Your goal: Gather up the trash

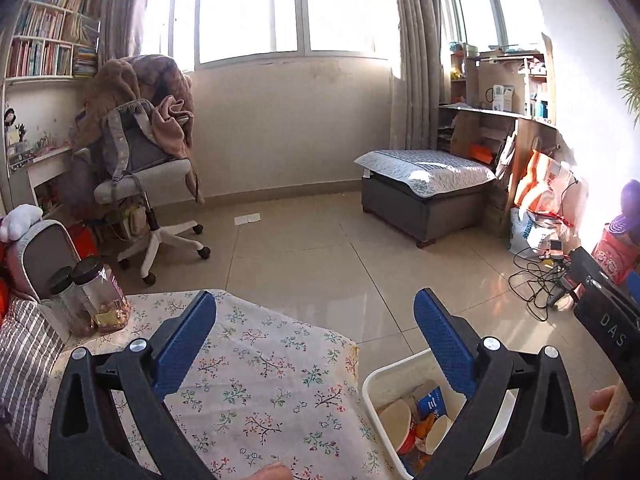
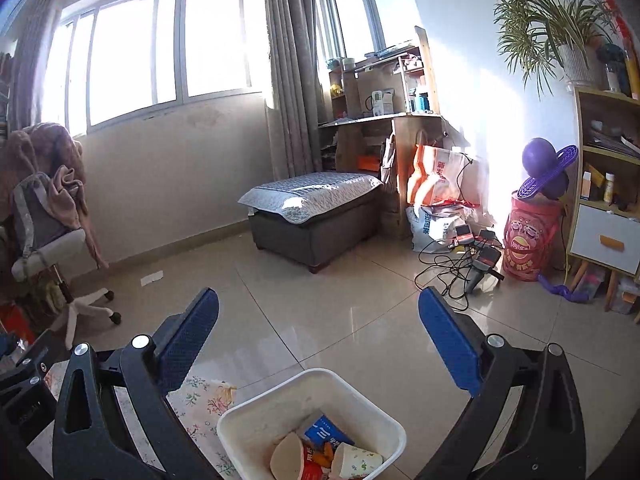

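Both the left gripper (image 1: 314, 316) and the right gripper (image 2: 319, 316), black-framed with ribbed blue pads, stand spread wide with nothing between the pads. Below them a white square plastic bin (image 2: 362, 396) sits on the floor against the table's corner, holding paper cups (image 2: 356, 462), a blue carton (image 2: 328, 434) and crumpled wrappers, partly cut off by the frame. A floral cotton cloth (image 1: 256, 364) covers the table; two dark-lidded jars (image 1: 90, 300) stand at its far left edge. Beyond, glossy beige tiles (image 1: 320, 256) carry a small white paper scrap (image 1: 247, 219).
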Demonstrator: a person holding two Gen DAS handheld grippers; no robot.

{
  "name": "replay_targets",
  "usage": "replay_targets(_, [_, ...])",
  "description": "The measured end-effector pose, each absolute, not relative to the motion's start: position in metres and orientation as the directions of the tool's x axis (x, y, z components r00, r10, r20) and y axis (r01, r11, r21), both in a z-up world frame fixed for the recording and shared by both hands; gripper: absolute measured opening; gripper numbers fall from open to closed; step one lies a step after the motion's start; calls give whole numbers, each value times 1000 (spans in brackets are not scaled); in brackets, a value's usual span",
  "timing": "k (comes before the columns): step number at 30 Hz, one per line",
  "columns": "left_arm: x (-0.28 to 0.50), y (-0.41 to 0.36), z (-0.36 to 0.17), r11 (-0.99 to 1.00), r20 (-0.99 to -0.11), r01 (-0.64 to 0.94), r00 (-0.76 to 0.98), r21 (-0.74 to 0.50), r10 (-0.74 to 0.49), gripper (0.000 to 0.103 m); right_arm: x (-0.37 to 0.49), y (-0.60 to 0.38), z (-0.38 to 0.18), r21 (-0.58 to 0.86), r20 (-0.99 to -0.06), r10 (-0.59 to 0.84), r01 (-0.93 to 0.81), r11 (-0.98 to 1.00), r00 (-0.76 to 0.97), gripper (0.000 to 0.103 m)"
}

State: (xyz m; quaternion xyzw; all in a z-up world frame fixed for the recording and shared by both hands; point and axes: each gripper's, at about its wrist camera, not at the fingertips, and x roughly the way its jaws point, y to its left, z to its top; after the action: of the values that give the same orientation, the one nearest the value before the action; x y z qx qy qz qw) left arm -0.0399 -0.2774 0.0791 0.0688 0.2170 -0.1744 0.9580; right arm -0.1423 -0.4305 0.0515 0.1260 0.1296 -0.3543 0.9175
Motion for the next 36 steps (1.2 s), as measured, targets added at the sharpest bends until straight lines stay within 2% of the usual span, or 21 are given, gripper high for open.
replay_targets(4, [-37,-235,79,958,-467,283,855,52,-227,96,-126,-399,42,149,-395,-528,620,770,752,96])
replay_targets(8, [-43,-197,70,977,-455,196,880,83,-137,96,-113,-363,35,99,-410,-498,580,809,764,96])
replay_targets(12, [-49,-166,59,986,-449,133,891,105,-72,96,-105,-338,30,114,-436,-433,526,843,789,96])
replay_targets(19, [-34,-132,37,993,-566,103,822,53,-55,96,-94,-310,24,71,-440,-366,438,896,820,96])
replay_targets(25, [-32,-131,29,994,-593,101,804,50,-52,96,-92,-304,20,47,-448,-365,429,902,816,96])
replay_targets(36, [-31,-135,28,994,-590,92,806,64,-37,96,-91,-303,17,38,-466,-359,424,905,808,96])
